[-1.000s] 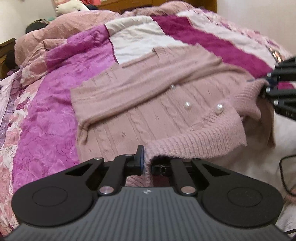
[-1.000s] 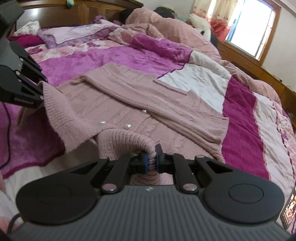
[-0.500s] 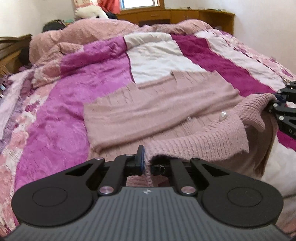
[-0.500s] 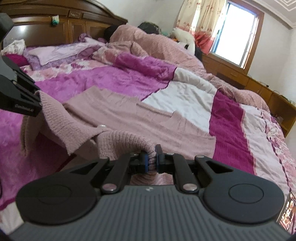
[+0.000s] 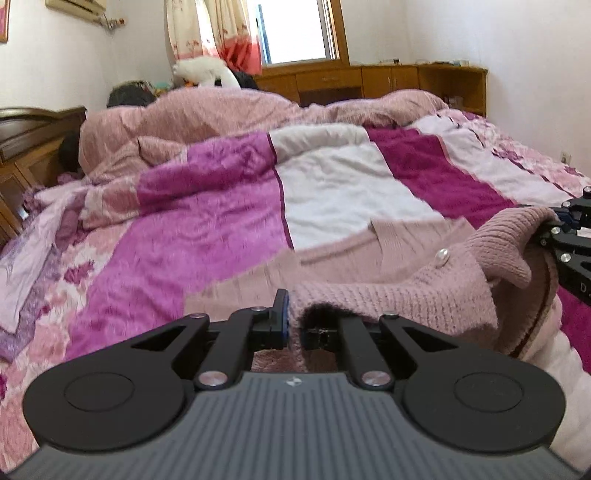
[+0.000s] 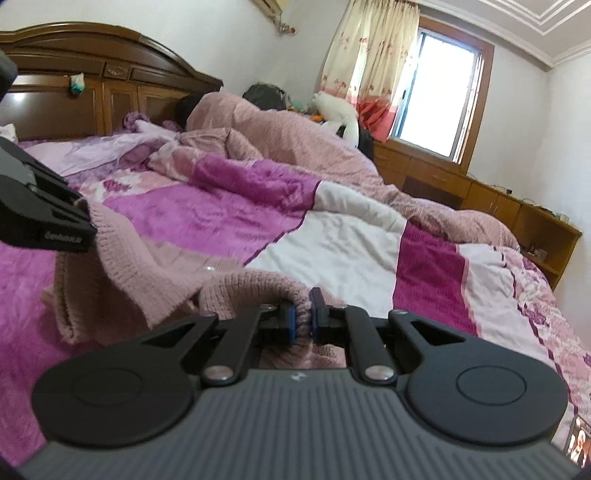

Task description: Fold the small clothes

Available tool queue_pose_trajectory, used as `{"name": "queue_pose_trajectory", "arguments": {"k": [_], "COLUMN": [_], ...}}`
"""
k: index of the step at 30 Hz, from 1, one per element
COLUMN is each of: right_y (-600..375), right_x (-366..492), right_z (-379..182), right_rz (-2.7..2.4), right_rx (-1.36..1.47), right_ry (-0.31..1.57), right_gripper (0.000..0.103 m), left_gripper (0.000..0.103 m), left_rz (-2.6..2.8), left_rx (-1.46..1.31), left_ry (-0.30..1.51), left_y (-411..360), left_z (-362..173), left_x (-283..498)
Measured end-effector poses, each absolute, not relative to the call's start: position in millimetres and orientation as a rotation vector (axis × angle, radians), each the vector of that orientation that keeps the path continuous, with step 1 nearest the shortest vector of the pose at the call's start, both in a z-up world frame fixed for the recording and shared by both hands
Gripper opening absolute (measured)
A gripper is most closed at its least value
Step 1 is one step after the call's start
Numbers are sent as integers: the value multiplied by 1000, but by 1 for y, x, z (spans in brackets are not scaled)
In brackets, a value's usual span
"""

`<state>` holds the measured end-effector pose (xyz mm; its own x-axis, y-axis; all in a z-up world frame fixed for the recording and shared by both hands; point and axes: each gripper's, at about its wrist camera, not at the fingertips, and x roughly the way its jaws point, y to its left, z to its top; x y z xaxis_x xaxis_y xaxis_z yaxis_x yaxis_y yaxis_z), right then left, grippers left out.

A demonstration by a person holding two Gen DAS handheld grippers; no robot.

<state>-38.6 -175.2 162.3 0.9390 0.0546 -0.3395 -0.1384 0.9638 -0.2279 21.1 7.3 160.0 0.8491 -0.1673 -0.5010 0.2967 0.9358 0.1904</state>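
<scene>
Pink knit cardigan [image 5: 399, 295] lies on the bed, over a quilt [image 5: 207, 236] in magenta, white and pink blocks, lower centre to lower right of the left wrist view. Left hand-held gripper [image 5: 291, 321] clamped tight on a ribbed edge of the cardigan, which is raised off the quilt and bunched over the right finger. Right hand-held gripper [image 6: 303, 314] likewise pinched closed on a ribbed edge, knit squeezed between its blue pads [image 6: 291, 321]. One pearl button [image 5: 442, 255] shows on the lifted fold, right of centre. The far part of the cardigan rests flat on the quilt. Upper frame: heaped pink duvet [image 5: 221, 110], white plush toy [image 5: 203, 72], curtained window [image 5: 295, 29]. Dark wooden headboard [image 6: 92, 74] upper left in the right wrist view.
</scene>
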Motion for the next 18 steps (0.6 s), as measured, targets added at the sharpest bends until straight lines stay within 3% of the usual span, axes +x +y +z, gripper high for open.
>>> {"name": "queue_pose_trajectory", "arguments": {"k": [9,18], "right_y": [-173,-174], "right_x": [12,80], "right_z": [169,118], "right_rz": [64,116], "right_rx": [-319,-318], "right_ry": [305,453], "right_gripper": [9,10], "left_gripper": [6,6], "left_rz": [-231,-195], "left_rx": [234,264], "left_ry": [492,623], "left_y": [-2,-9], "left_z": [158,102], "left_x": [83,154]}}
